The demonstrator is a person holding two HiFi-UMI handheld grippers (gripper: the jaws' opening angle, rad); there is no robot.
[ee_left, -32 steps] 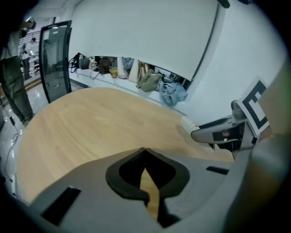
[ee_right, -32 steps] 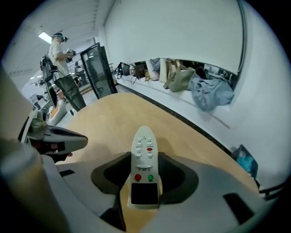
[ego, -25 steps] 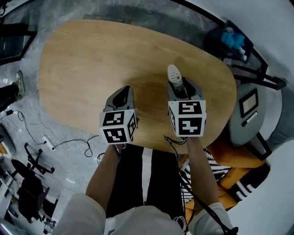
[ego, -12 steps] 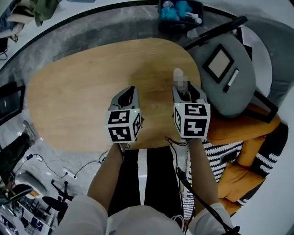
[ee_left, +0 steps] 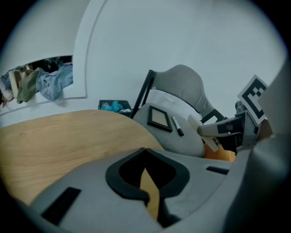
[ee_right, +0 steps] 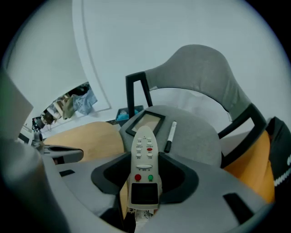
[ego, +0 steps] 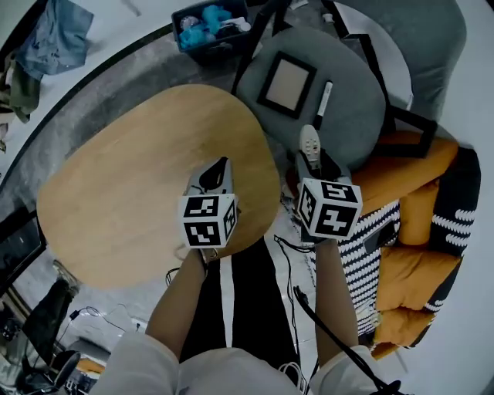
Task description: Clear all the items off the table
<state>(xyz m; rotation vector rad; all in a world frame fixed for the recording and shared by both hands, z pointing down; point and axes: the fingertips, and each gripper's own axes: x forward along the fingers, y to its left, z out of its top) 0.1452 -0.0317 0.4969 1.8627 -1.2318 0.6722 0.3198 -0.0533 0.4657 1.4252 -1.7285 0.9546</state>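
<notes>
My right gripper (ego: pixel 312 160) is shut on a white remote control (ego: pixel 310 142) with red and green buttons (ee_right: pixel 144 164). It hangs past the wooden table's (ego: pixel 131 193) right edge, just before the seat of a grey chair (ego: pixel 351 92). On that seat lie a dark picture frame (ego: pixel 287 83) and a black marker (ego: pixel 323 99); the right gripper view shows the same frame (ee_right: pixel 144 122) and marker (ee_right: pixel 169 136). My left gripper (ego: pixel 222 164) is shut and empty over the table's right end, its tips touching (ee_left: pixel 144 150). The tabletop shows nothing on it.
A dark bin (ego: pixel 210 23) with blue things stands on the floor beyond the chair. An orange cushion (ego: pixel 421 193) and black-and-white striped fabric (ego: pixel 363 254) lie to the right. Clothes (ego: pixel 46 38) lie at the far left, and cables (ego: pixel 289 254) trail by my legs.
Both grippers have swung right, from over the middle of the table to its right end and the grey chair. The remote has stayed in the right gripper.
</notes>
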